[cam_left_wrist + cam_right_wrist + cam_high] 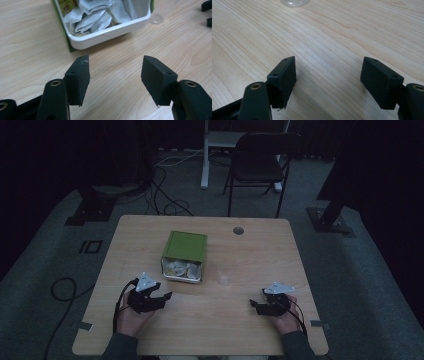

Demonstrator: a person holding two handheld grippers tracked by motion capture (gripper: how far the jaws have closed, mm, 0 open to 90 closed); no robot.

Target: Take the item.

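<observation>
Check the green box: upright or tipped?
Tipped. The green box lies on its side on the table, white-rimmed mouth facing the left gripper, crumpled sachets inside.
</observation>
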